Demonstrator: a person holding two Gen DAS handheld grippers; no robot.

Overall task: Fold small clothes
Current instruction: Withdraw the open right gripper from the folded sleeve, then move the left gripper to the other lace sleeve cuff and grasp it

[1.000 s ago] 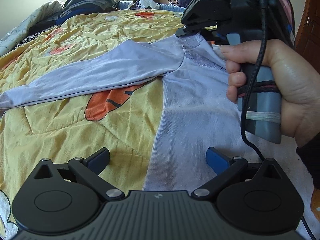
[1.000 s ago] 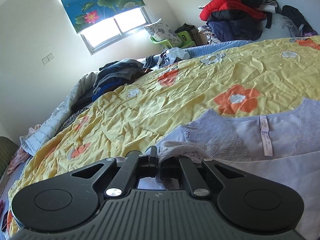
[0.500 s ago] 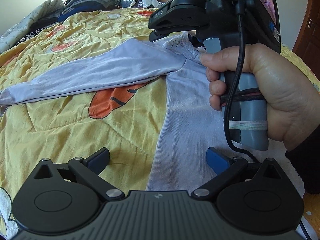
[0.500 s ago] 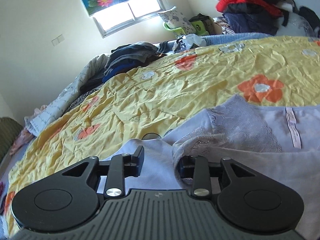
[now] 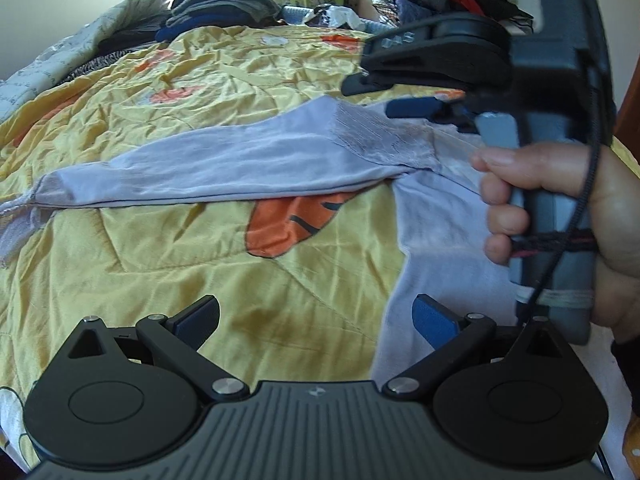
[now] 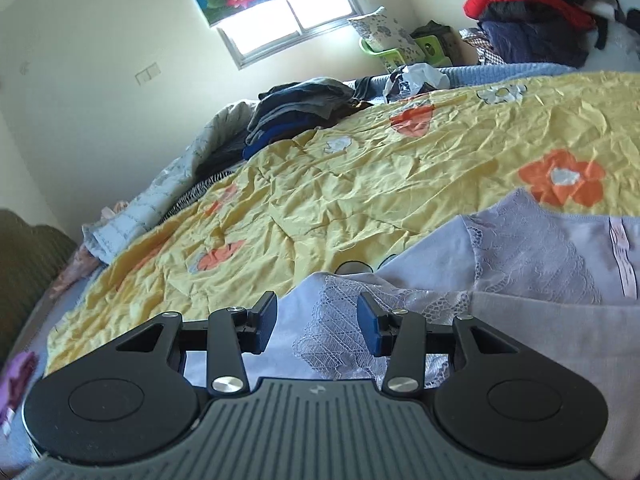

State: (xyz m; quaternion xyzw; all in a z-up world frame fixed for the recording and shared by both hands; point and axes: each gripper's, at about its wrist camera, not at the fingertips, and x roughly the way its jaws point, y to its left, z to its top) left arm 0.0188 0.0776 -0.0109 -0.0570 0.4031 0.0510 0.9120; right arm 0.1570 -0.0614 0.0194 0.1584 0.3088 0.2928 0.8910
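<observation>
Sleeve axis relative to both grippers

The lavender top (image 5: 424, 216) lies flat on the yellow quilt (image 5: 168, 264); its sleeve (image 5: 224, 168) extends left; right gripper (image 6: 316, 322), released, hovers over the shoulder; left gripper (image 5: 316, 316), released, is near the hem

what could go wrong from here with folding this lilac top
The lace shoulder lies bunched between the open right gripper fingers; closing carelessly could snag or pinch the lace. The long sleeve trails across the rumpled yellow quilt, so a fold may drag it crooked. The left gripper is open, pinning nothing, so the body may slide.
</observation>
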